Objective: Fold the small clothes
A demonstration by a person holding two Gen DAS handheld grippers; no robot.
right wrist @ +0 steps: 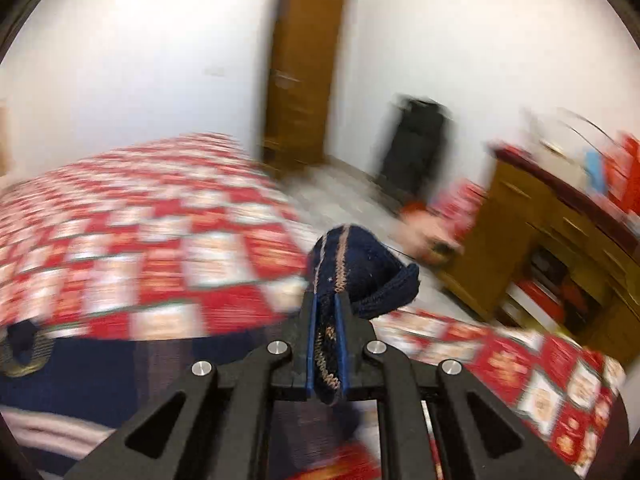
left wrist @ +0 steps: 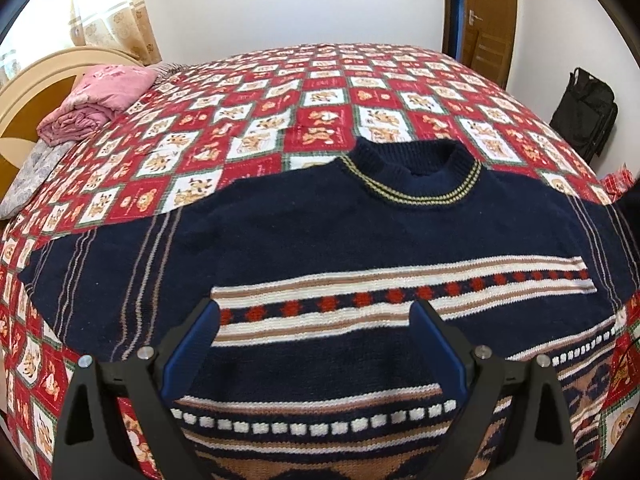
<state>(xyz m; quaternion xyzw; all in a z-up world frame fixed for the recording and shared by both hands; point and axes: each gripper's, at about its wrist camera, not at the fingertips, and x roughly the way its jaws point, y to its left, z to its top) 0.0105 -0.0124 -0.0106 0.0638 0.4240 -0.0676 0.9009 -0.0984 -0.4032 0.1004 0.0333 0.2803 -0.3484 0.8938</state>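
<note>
A small navy knitted sweater (left wrist: 312, 232) with white, tan and red bands lies flat, front up, on the bed, collar (left wrist: 412, 172) away from me. My left gripper (left wrist: 316, 316) is open and empty, hovering over the sweater's chest bands. In the blurred right wrist view my right gripper (right wrist: 326, 300) is shut on the end of the sweater's sleeve (right wrist: 360, 272), whose navy cuff bulges out past the fingertips, lifted above the bed. The sweater body (right wrist: 100, 368) shows at lower left there.
The bed (left wrist: 280, 92) has a red and white patchwork cover. Folded pink bedding (left wrist: 100, 100) sits at the headboard on the left. A black bag (left wrist: 584, 112) stands by the wall, a wooden door (right wrist: 304, 72) behind, and a wooden cabinet (right wrist: 540, 232) at the right.
</note>
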